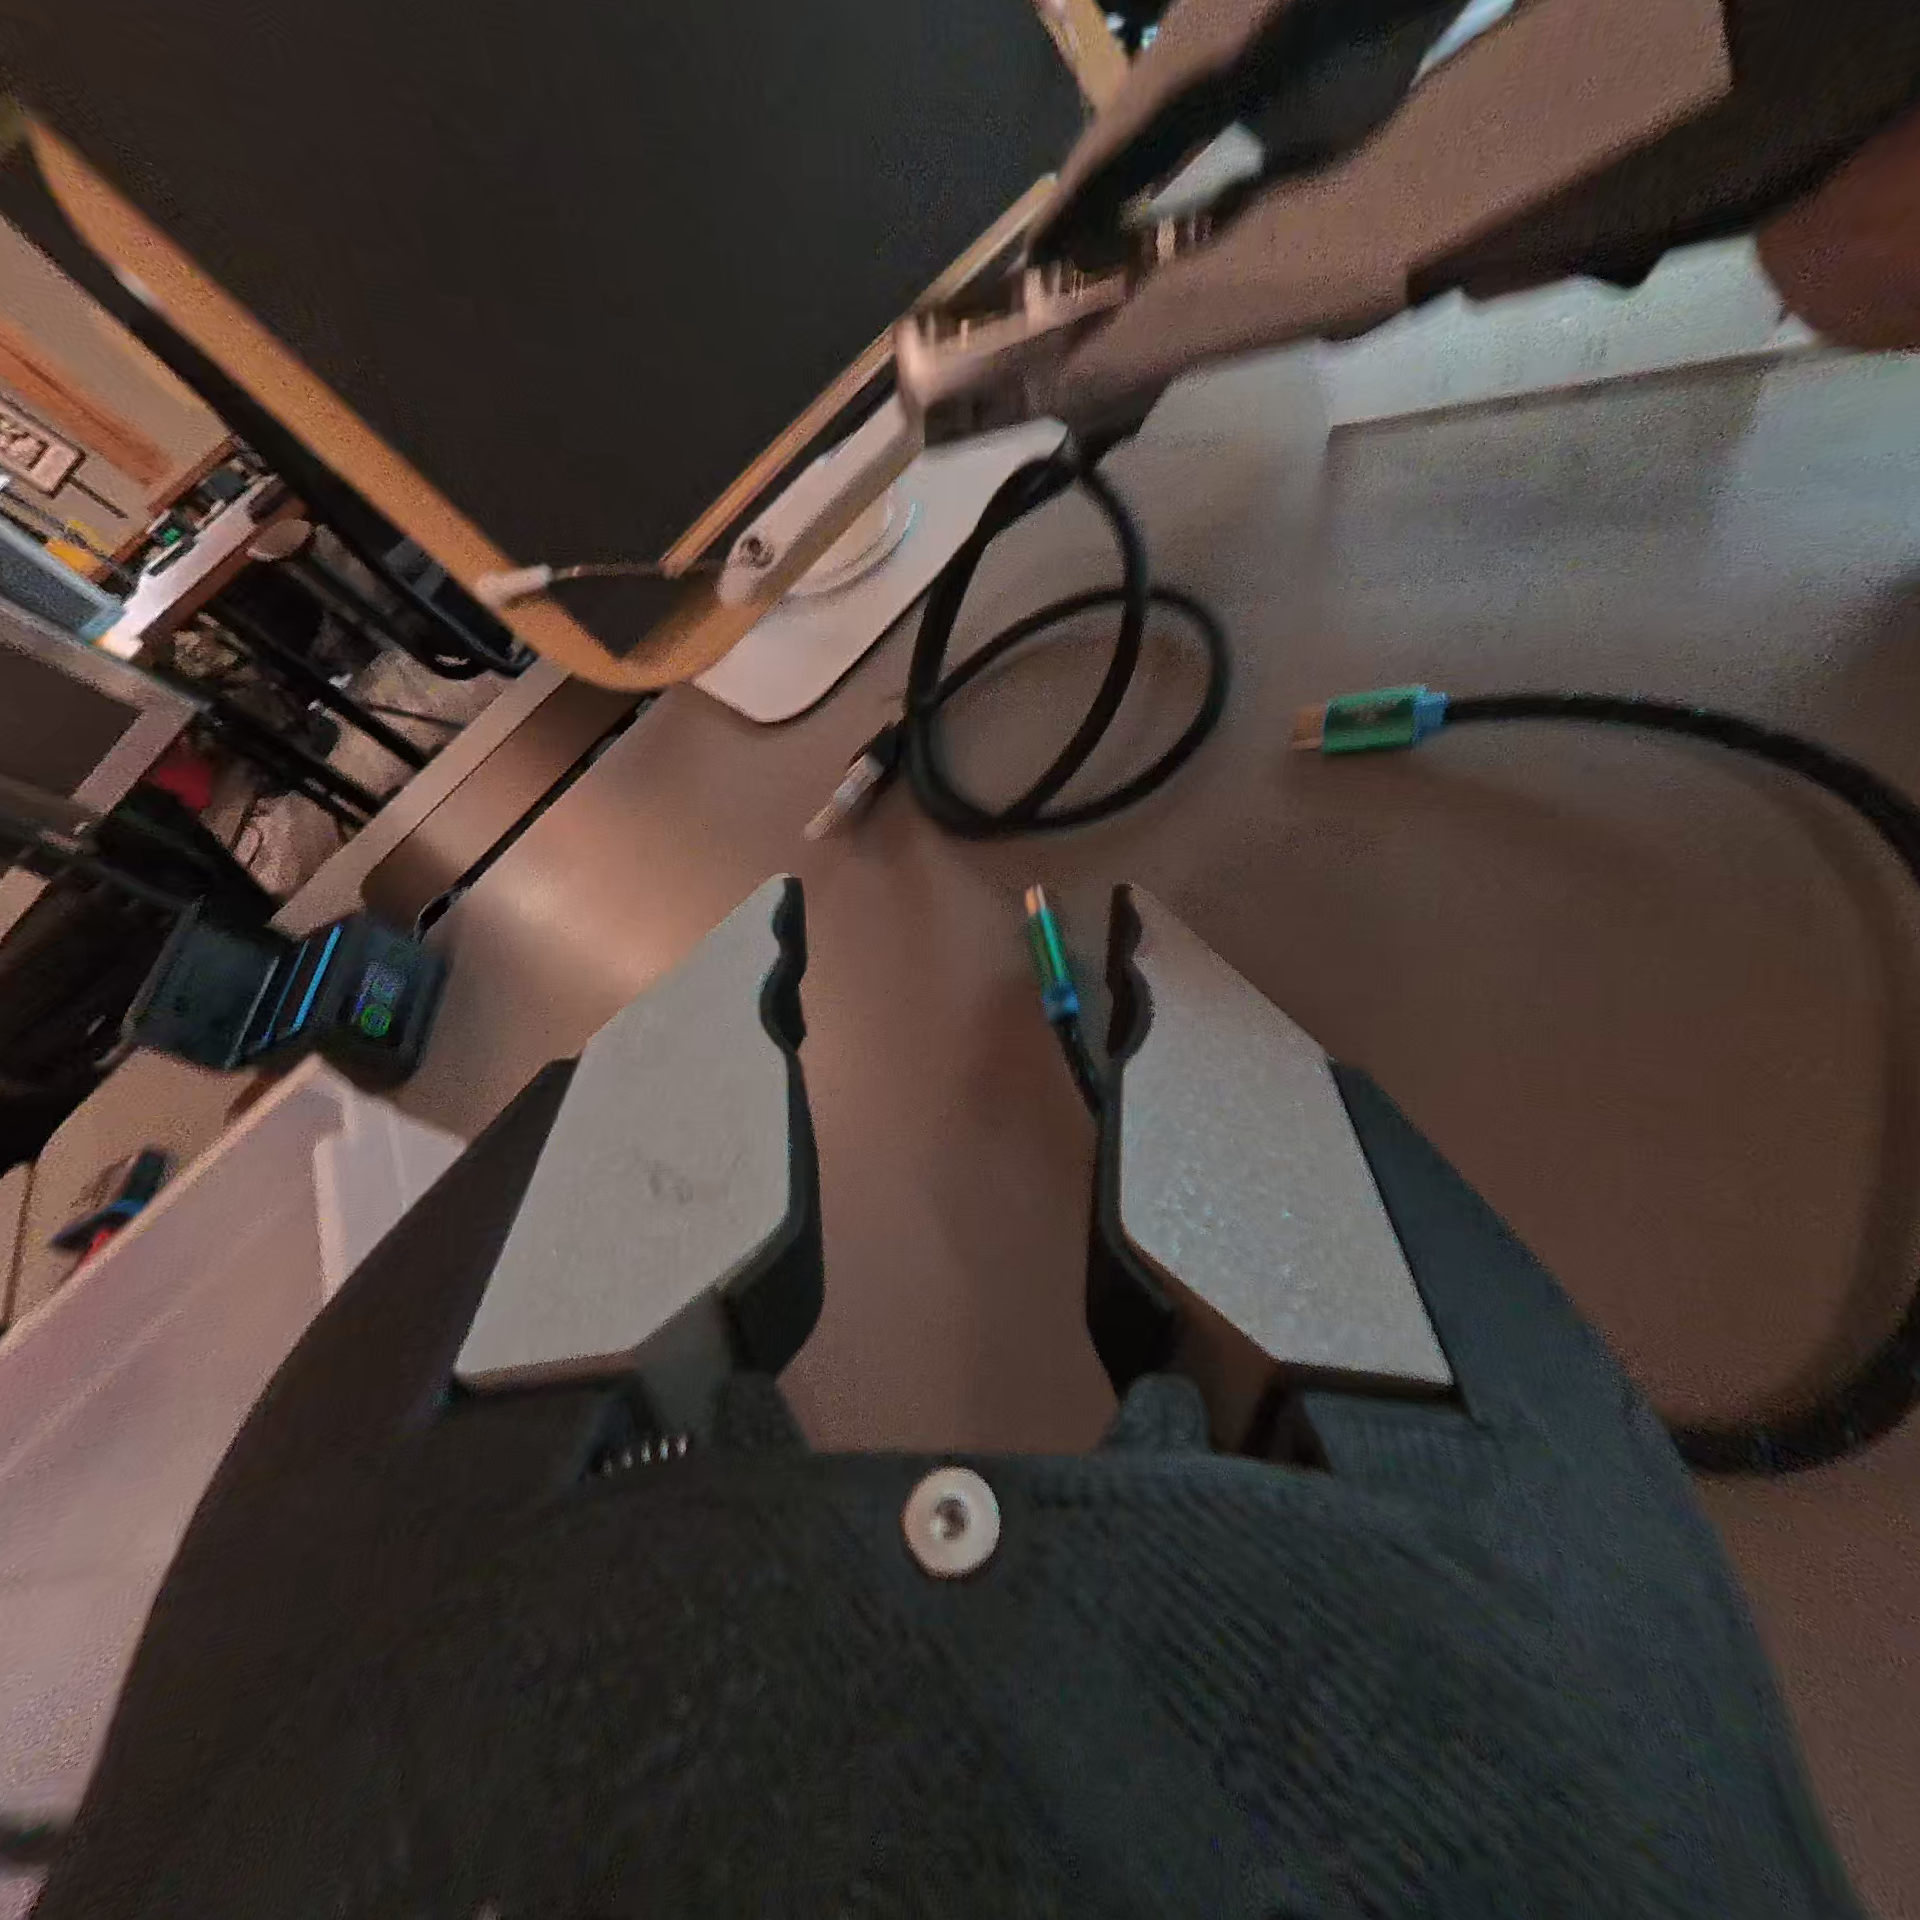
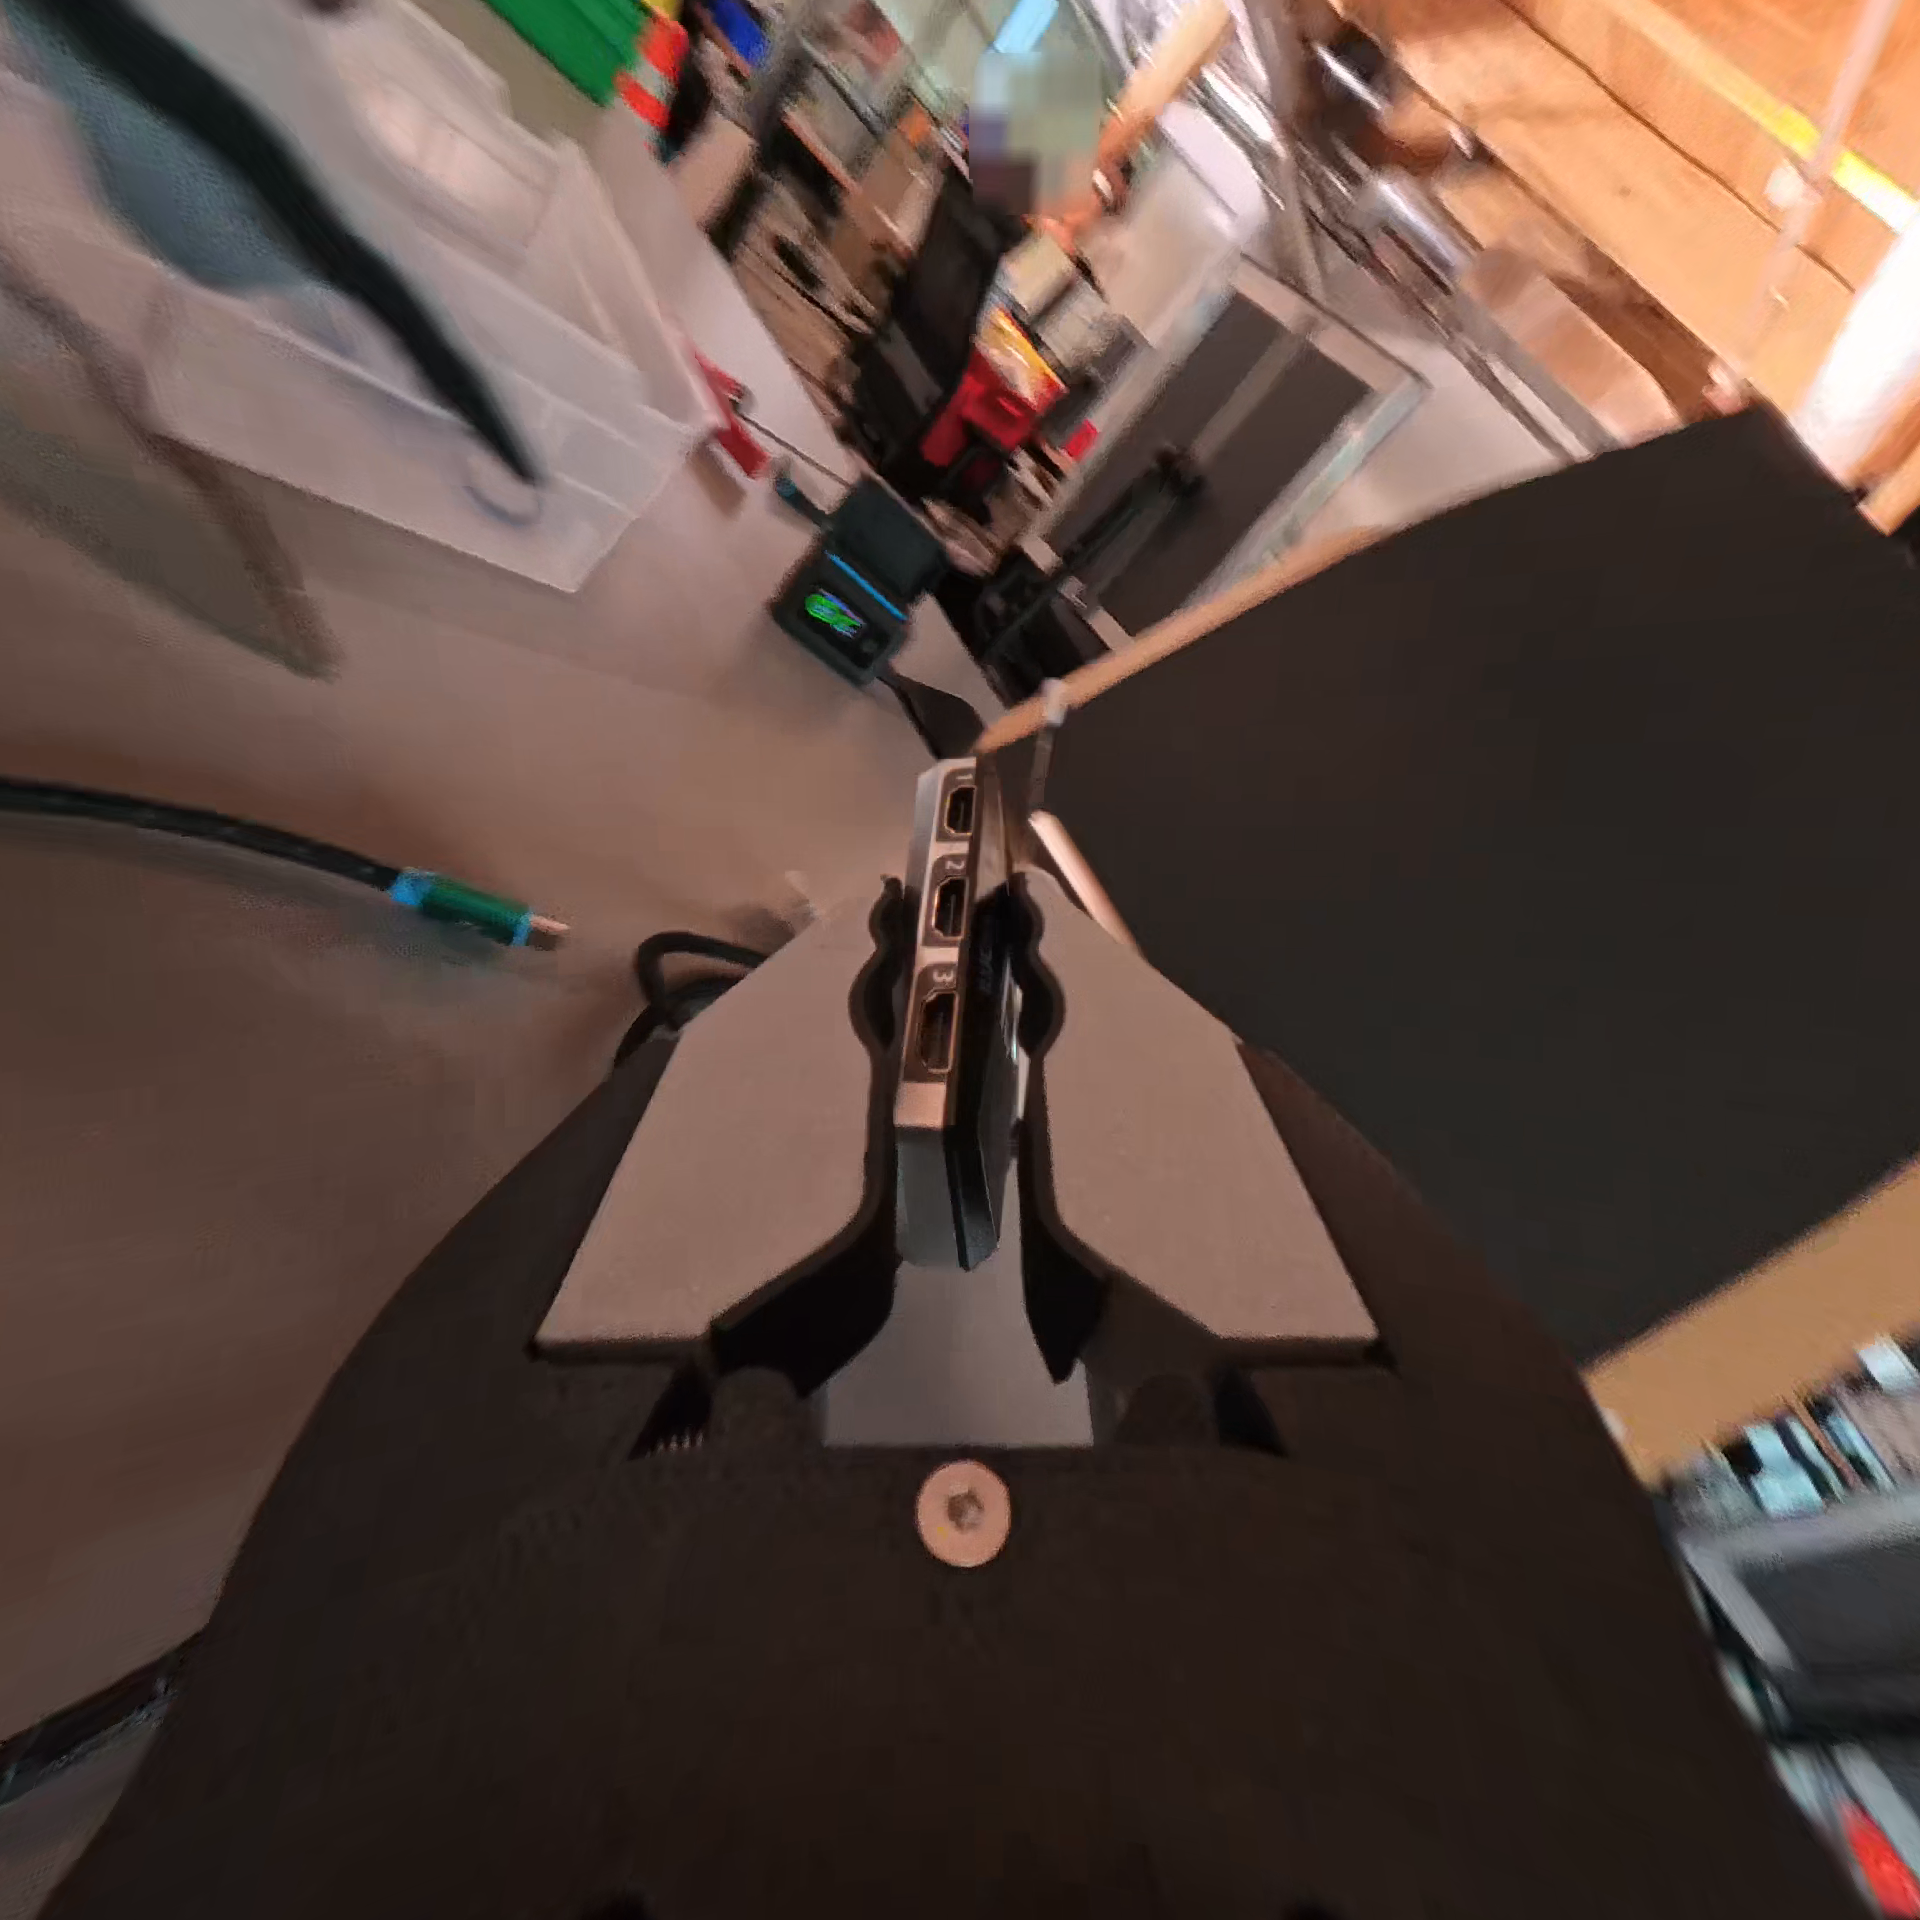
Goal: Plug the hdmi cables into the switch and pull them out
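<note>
My right gripper [image 2: 956, 920] is shut on the silver HDMI switch [image 2: 935, 1039], held edge-up with three empty ports facing the camera. In the left wrist view the switch [image 1: 997, 343] hangs above the table at the top, in that gripper. My left gripper [image 1: 956, 914] is open low over the brown table [image 1: 1558, 1039]. A green-and-blue HDMI plug [image 1: 1047, 956] lies between its fingers, close to the right finger [image 1: 1226, 1143]. A second green plug [image 1: 1371, 720] on a braided black cable lies farther right; it also shows in the right wrist view [image 2: 473, 912].
The switch's own black cable [image 1: 1039, 707] lies coiled on the table, ending in a small plug [image 1: 852, 792]. A dark monitor [image 1: 571, 260] on a silver stand base [image 1: 821, 634] rises behind. A small black device with a lit screen [image 1: 364, 997] sits at the left edge. A white box [image 2: 416, 343] stands nearby.
</note>
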